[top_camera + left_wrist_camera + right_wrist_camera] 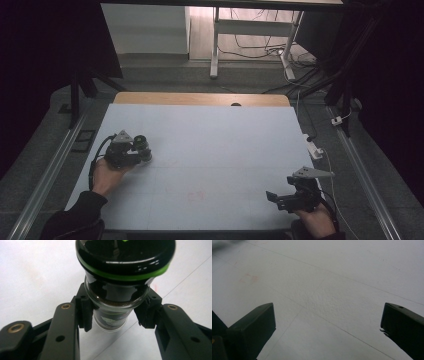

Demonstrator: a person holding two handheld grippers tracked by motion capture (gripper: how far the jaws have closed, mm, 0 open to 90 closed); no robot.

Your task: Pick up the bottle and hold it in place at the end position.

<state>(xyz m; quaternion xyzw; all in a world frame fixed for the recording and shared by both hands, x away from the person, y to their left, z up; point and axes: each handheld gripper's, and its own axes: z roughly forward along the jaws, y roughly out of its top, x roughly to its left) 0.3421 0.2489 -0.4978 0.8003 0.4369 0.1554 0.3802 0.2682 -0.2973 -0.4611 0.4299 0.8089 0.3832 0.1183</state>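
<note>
1. Jar [117, 293] is the thing in hand: a small clear glass jar with a wide black lid [125, 255] and a bright green ring [140, 276] under the lid's edge.
2. It holds something dark, maybe a powder or grains, and a small label shows low on the glass, too blurred to read.
3. Glass is stiff, smooth and breakable, so I judge that it can slip between the pads and must not be dropped or knocked on the table [210, 150].
4. It looks small and probably light, though the filling adds some weight.
5. A good place to hold it is the glass body just under the lid, because the wider lid stops it from sliding down.
6. Left gripper [113, 312] is clamped on the jar exactly there, one pad on each side of the glass.
7. In the high view the jar [142, 145] is at the left side of the table, in front of the left hand [107, 175].
8. Right gripper [272, 196] is far to the right of the jar, near the table's front edge, with its jaws wide apart and nothing between them.
</note>
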